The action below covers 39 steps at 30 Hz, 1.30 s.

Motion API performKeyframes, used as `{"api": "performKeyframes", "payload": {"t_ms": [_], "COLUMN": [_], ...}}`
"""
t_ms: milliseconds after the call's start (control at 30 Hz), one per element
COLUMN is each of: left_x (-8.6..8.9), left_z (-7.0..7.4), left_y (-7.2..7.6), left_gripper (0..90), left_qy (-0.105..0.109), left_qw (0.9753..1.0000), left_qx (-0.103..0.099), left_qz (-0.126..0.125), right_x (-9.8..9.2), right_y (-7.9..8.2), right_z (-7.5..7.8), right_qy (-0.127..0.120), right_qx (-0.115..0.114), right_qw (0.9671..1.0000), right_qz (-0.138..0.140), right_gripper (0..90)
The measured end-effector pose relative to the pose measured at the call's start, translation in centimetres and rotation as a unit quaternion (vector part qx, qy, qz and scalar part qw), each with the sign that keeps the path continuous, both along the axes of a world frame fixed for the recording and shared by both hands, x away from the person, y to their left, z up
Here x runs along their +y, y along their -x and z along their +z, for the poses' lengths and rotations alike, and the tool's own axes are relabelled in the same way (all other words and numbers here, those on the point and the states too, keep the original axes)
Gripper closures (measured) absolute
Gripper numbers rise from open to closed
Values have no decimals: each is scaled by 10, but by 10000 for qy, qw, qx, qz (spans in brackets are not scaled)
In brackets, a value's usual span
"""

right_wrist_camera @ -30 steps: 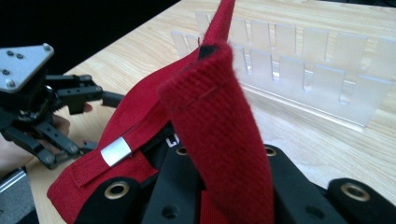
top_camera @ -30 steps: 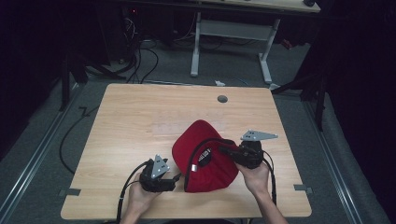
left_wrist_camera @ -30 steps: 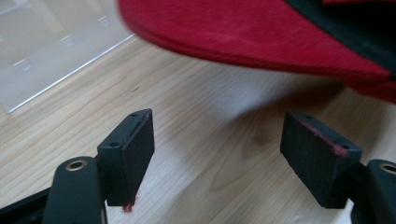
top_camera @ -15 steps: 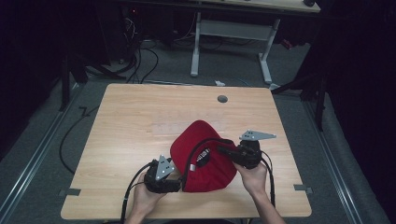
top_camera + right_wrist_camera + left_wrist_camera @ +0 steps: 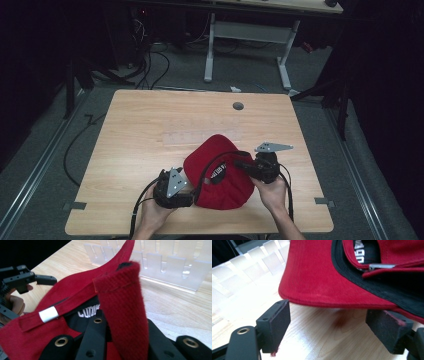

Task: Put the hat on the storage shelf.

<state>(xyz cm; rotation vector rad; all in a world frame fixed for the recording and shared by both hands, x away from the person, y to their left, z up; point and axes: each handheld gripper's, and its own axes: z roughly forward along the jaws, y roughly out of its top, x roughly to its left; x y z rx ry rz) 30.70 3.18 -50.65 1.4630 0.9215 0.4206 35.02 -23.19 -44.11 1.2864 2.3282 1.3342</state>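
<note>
Left gripper [image 5: 186, 186] has slid in since a second ago, jaws spread at the brim edge. Right gripper [image 5: 239, 165] is clenched on the strap [image 5: 122, 307] of the red cap [image 5: 220, 172]. Cap lies upside down at the near edge of the wooden table [image 5: 150, 125].

The cap [image 5: 322, 275] ahead of the left gripper [image 5: 337, 327] is matt red cloth with a soft, brushed nap and stitched edges; its inner band [image 5: 372, 282] is black woven fabric. A dull metal clasp [image 5: 382, 265] sits on the strap. The strap end [image 5: 122, 312] in the right gripper [image 5: 117, 340] is coarse, fuzzy weave. Gripper bodies are matt black plastic with brass-coloured eyelets. The desk [image 5: 150, 125] is pale, smooth wood grain.
</note>
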Motion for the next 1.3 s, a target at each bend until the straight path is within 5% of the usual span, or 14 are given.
{"api": "performKeyframes", "payload": {"t_ms": [667,767,833,900,1067,1300], "left_x": [1,0,-2,-2,5,4], "left_z": [2,6,6,5,11,20], "left_y": [2,4,6,9,10,15], "left_gripper": [298,369,395,461,601,681], "left_qy": [-302,-145,-256,-265,-71,-203], "left_qw": [9986,9995,9989,9986,9983,9968], "left_qx": [-400,-288,-363,-411,-118,-152], "left_qz": [151,-66,-119,-190,-559,-755], "right_x": [11,16,28,32,30,22], "right_y": [-1,0,4,3,1,0], "right_z": [-1,-3,-2,0,-3,-3], "right_qy": [-162,-419,-200,-176,-292,-438], "right_qx": [179,360,246,205,228,213], "right_qw": [9996,9974,9979,9980,9975,9974], "right_qz": [169,468,571,571,608,534], "right_gripper": [848,848,846,845,785,665]}}
